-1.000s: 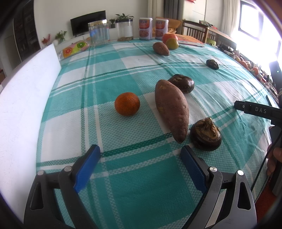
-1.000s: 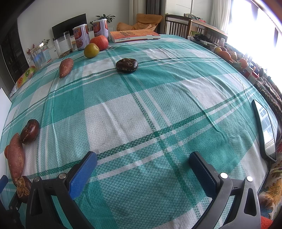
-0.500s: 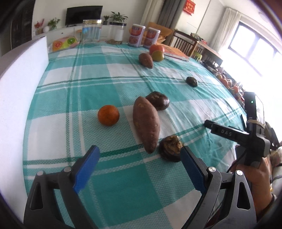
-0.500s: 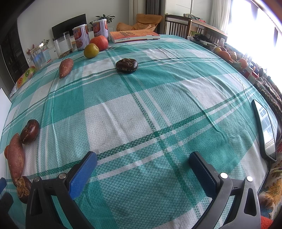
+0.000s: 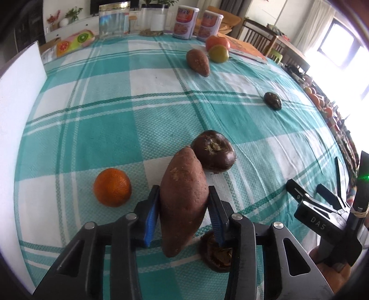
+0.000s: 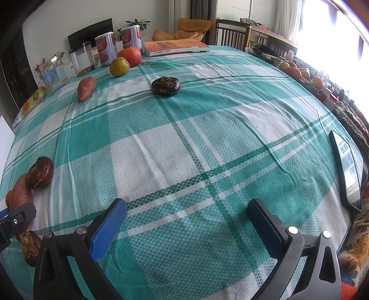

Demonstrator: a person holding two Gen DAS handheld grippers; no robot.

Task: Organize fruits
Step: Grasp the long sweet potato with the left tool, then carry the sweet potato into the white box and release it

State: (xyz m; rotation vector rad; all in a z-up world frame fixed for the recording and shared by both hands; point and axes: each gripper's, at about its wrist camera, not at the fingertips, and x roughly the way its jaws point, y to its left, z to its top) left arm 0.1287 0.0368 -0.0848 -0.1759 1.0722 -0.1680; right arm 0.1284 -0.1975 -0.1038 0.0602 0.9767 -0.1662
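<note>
Home, living/dining rm. Evidence: big table w/ teal-white plaid tablecloth (image 6: 207, 129), wooden dining chairs (image 6: 233, 34) at far end, flat TV (image 6: 92, 32) on wall side, potted plant (image 6: 136, 23) beside it, orange cushion/armchair (image 6: 184, 30) in corner, curtains + bright window (image 6: 334, 34) on right. Table clutter typ. household: 2 printed food tins (image 5: 186, 22), glass jar (image 5: 114, 19), orange book (image 6: 175, 47), loose fruit + veg. No lab/shop fixtures visible.
</note>
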